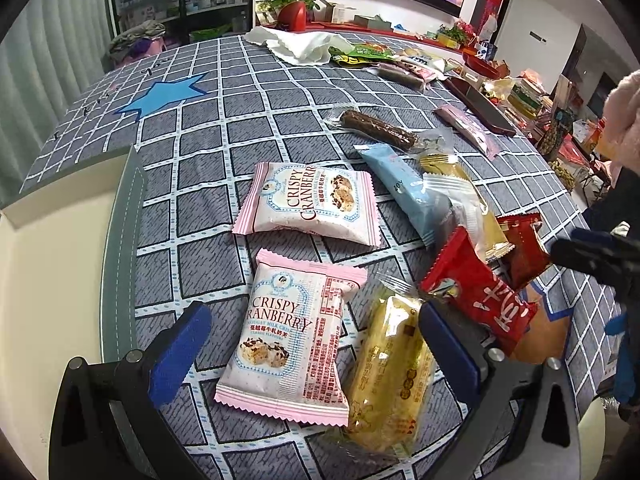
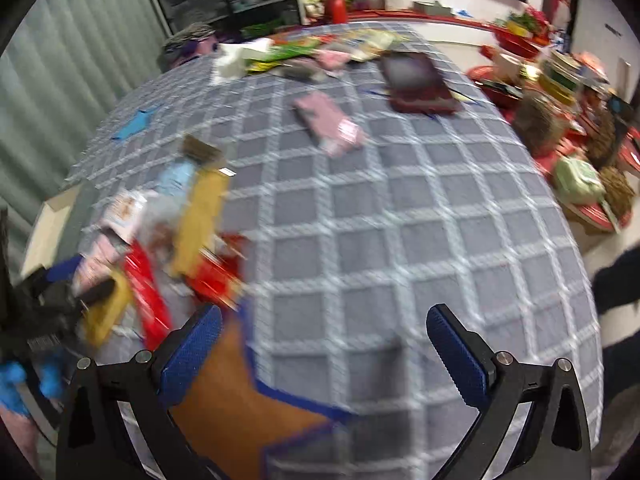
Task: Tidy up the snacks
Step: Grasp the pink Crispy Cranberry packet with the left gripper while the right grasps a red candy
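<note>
1. Left gripper (image 1: 316,336) is being held low over the checked tablecloth (image 1: 224,128), jaws spread wide, nothing gripped; the near Crispy Cranberry packet (image 1: 288,340) and the yellow cake packet (image 1: 390,368) are lying flat between its fingers
2. A second Crispy Cranberry packet (image 1: 316,204) is lying just beyond the first; a light-blue packet (image 1: 404,188), gold packet (image 1: 468,204) and two red packets (image 1: 480,292) are being seen piled w/ overlap to the right
3. An open box w/ grey rim (image 1: 120,248) is sitting at the table's left edge, close to the pink packets; judged to be the likely destination, not confirmed
4. Right gripper (image 2: 324,348) is hovering above the orange star patch (image 2: 240,392), jaws wide, empty; its view is motion-blurred, so fine detail cannot be told
5. Step in hand, as judged: the near pink packet is being lined up for pickup by the left gripper
6. For a clean grip, the fingers should be centred on the pink packet only, so the yellow cake packet touching its right edge is excluded
7. Closing should be gentle; the contents are prob. brittle, and the foil may slip
</note>
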`<state>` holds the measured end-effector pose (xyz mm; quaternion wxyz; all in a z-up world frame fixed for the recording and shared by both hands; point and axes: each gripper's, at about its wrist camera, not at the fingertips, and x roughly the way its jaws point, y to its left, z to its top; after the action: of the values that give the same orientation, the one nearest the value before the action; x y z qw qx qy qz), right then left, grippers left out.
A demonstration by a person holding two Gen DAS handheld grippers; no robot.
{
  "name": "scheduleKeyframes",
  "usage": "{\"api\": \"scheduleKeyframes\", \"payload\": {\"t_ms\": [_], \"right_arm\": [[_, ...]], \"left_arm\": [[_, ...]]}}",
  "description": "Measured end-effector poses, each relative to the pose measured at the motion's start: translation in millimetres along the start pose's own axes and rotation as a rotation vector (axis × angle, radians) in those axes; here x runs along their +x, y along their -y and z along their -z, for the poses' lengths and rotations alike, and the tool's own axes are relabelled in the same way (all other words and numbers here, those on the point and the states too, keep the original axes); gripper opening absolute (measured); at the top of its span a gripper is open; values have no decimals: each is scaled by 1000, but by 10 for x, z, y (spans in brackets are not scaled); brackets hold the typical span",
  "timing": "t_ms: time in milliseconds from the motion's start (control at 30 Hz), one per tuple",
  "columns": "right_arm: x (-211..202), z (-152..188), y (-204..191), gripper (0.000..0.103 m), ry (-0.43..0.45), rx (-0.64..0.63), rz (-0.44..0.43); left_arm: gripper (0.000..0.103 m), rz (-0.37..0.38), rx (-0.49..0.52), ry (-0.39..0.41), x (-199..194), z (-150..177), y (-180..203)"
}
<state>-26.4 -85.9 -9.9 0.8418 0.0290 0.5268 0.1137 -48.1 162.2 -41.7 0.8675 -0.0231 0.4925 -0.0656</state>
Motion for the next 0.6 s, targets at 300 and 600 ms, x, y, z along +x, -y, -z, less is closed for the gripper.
{"api": "scheduleKeyframes", "payload": {"t_ms": [300, 600], "right_arm": [[309, -120, -289, 50, -81, -54, 48], [50, -4, -84, 35, -74, 18, -62]], "left_arm": [[89, 18, 5, -2, -57, 5, 7], [45, 40, -37, 21, -194, 71, 34]]}}
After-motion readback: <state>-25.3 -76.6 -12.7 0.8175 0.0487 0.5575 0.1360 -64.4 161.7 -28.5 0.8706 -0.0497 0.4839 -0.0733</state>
